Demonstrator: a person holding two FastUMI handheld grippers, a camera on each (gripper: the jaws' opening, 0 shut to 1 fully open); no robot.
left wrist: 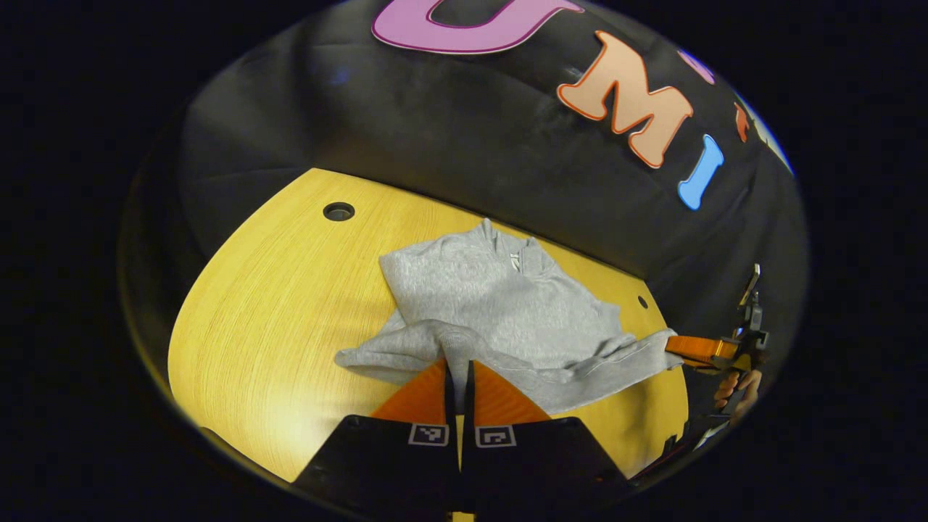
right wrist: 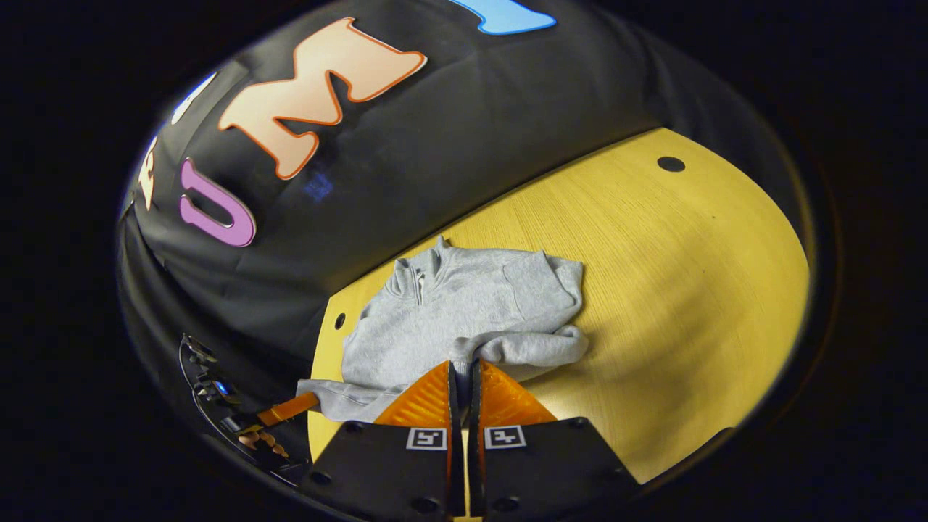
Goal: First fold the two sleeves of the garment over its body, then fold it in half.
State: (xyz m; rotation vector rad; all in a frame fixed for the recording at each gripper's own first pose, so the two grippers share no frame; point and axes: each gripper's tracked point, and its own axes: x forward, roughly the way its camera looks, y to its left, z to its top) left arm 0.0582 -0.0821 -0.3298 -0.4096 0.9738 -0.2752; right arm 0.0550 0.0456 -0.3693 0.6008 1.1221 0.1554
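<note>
1. Your grey sweatshirt (left wrist: 500, 304) lies on the yellow wooden table (left wrist: 290, 312), collar toward the black cloth wall (left wrist: 449, 145), near the table's far edge.
2. Your left gripper (left wrist: 458, 370) has its fingers nearly together, pinching a fold of the sweatshirt's lower edge.
3. Your right gripper (right wrist: 462, 370) is likewise narrow, clamping bunched grey fabric near a folded sleeve (right wrist: 536, 344).
4. A round hole (left wrist: 338, 212) sits in the tabletop, well apart from the sweatshirt.
</note>
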